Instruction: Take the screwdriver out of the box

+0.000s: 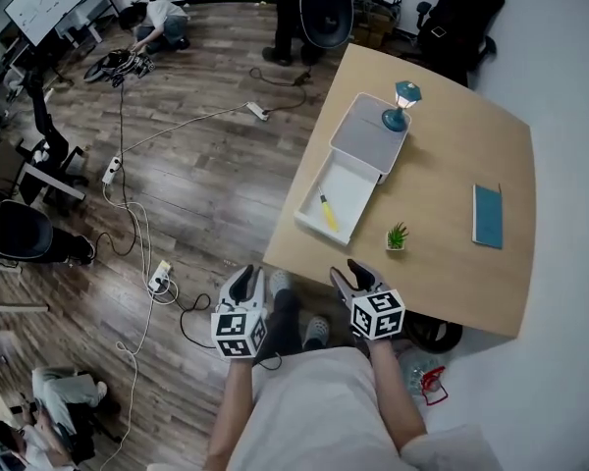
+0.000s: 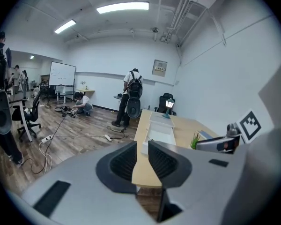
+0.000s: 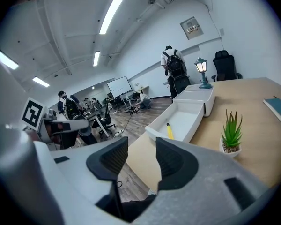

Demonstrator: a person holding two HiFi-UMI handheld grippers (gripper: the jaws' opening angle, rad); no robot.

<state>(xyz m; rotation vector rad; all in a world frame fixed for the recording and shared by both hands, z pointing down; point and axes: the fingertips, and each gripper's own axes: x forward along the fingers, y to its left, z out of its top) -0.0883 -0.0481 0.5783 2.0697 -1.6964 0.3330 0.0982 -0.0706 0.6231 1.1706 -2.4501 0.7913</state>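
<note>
A yellow screwdriver (image 1: 328,212) (image 3: 169,130) lies in the pulled-out white drawer (image 1: 312,190) of a white box (image 1: 365,133) on the wooden table (image 1: 452,263). Both grippers hover off the table's near edge, over the floor, well short of the drawer. My left gripper (image 1: 245,278) (image 2: 142,144) has a narrow gap between its pads and nothing in it. My right gripper (image 1: 351,271) (image 3: 141,142) stands wide open and empty, with the drawer ahead and slightly to its right. In the left gripper view the box (image 2: 159,128) shows far ahead, and the screwdriver is not visible there.
A teal lamp (image 1: 402,106) stands on the box. A small potted plant (image 1: 398,235) and a blue book (image 1: 488,216) sit on the table to the right of the drawer. Cables and power strips (image 1: 159,279) trail over the wooden floor on the left. People and office chairs are farther off.
</note>
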